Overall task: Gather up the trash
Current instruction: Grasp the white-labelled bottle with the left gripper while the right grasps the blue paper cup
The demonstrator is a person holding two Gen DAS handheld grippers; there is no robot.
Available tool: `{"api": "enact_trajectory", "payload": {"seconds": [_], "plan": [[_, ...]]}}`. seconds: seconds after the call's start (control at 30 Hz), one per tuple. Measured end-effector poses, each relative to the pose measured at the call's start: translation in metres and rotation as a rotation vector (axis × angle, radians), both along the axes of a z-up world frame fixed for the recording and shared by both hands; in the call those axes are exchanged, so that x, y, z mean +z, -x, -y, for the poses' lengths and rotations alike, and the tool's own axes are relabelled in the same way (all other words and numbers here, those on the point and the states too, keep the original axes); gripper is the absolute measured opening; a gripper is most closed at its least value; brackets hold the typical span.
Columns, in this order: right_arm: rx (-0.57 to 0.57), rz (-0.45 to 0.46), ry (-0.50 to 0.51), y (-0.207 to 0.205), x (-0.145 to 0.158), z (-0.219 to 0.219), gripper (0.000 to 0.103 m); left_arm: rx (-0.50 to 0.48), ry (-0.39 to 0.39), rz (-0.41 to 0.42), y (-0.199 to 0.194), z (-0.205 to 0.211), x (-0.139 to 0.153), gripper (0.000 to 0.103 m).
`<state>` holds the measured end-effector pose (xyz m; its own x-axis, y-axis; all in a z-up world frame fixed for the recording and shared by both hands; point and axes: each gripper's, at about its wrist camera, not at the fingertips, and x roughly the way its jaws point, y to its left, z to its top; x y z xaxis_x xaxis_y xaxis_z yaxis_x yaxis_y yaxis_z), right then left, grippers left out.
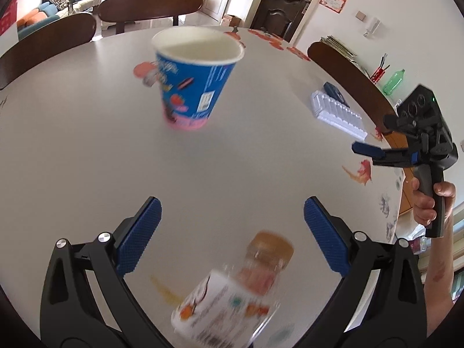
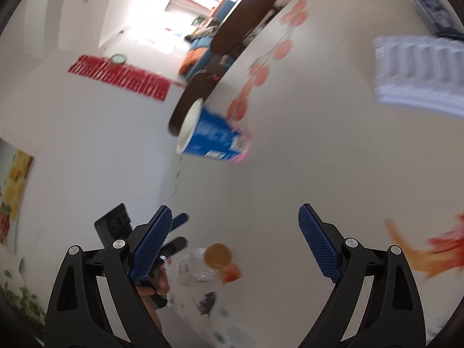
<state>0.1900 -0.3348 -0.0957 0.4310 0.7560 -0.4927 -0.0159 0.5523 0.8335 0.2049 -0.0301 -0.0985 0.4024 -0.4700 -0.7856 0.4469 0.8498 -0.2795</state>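
A blue paper cup [image 1: 193,81] stands beyond the wide-open left claw [image 1: 232,232], a plastic bottle [image 1: 235,287] below.

The left gripper [image 1: 232,223] hangs above the table [image 1: 87,145] with its blue-padded jaws spread wide, nothing between them. The right gripper [image 2: 235,232], jaws likewise wide apart and empty, is held at the table's edge by a bare hand [image 1: 429,203] wrapped around its handle.

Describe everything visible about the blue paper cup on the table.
The blue paper cup stands upright on the white table, mouth open. It looks empty, with a plain white inside and a rolled white rim. Its wall is printed blue with cartoon graphics, a barcode panel and a pink band at the base. Nothing touches it; both grippers are well clear. The right wrist view shows it blurred.
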Motion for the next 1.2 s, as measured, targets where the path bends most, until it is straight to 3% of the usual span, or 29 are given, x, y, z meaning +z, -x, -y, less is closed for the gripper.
{"api": "enact_trajectory", "payload": {"seconds": [0.23,0.43,0.5,0.67,0.77,0.97,1.07,1.2], "plan": [[0.055,0.007,-0.029,-0.028,-0.002,-0.01,0.089,0.073,0.054,-0.05,-0.027,-0.016,0.0,0.096],[0.198,0.022,0.004,-0.095,0.0,-0.043,0.089,0.028,-0.002,-0.041,-0.037,-0.02,0.005,0.096],[0.242,0.008,-0.035,-0.117,-0.003,-0.051,0.089,0.04,-0.033,-0.034,-0.042,-0.024,0.007,0.096],[0.339,-0.062,-0.025,-0.163,0.001,-0.081,0.089,0.104,-0.054,-0.14,-0.054,-0.045,0.004,0.096],[0.366,-0.165,-0.05,-0.175,0.005,-0.094,0.089,0.188,-0.04,-0.228,-0.052,-0.057,0.008,0.096],[0.443,-0.323,0.032,-0.183,0.04,-0.109,0.089,0.455,0.064,-0.382,-0.022,-0.089,0.04,0.096],[0.487,-0.349,0.082,-0.193,0.053,-0.112,0.089,0.572,0.109,-0.411,0.006,-0.099,0.049,0.096],[0.527,-0.374,0.128,-0.208,0.056,-0.116,0.089,0.721,0.072,-0.448,0.041,-0.108,0.039,0.096]]}}
